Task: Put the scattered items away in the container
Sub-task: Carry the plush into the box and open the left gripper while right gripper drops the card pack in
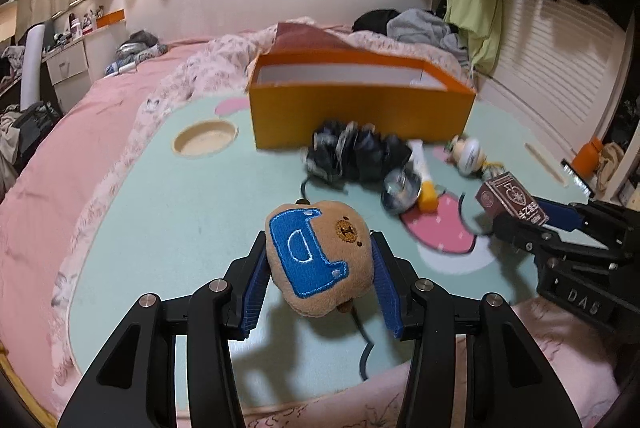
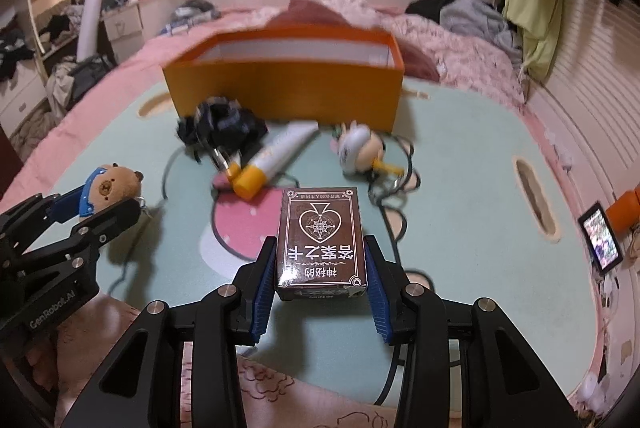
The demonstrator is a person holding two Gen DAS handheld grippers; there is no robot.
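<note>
The orange box [image 1: 360, 115] stands open at the far side of the pale green lap table [image 1: 160, 228], which rests on a pink bed [image 1: 60, 167]; what can be seen of its white inside shows nothing in it. Just in front of its near wall lie a crumpled black scrunchie [image 1: 352, 155], a white tube with an orange cap [image 2: 276, 159], a small round doll head [image 2: 356, 151] and a thin black cable [image 2: 396, 187], all close together, with something shiny and round [image 1: 400, 187] among them that is too blurred to name. Nearer the cameras, the left gripper [image 1: 320, 268] pinches a small brown bear toy [image 1: 316, 260] with a blue patch between its blue pads [image 1: 256, 292], lifted clear of the table. To its right, the right gripper [image 2: 322, 264] clamps a brown card box [image 2: 320, 240] by its long sides, also held above the table, its printed face up. A small lit screen [image 2: 602, 240] sits off the table's right edge.
</note>
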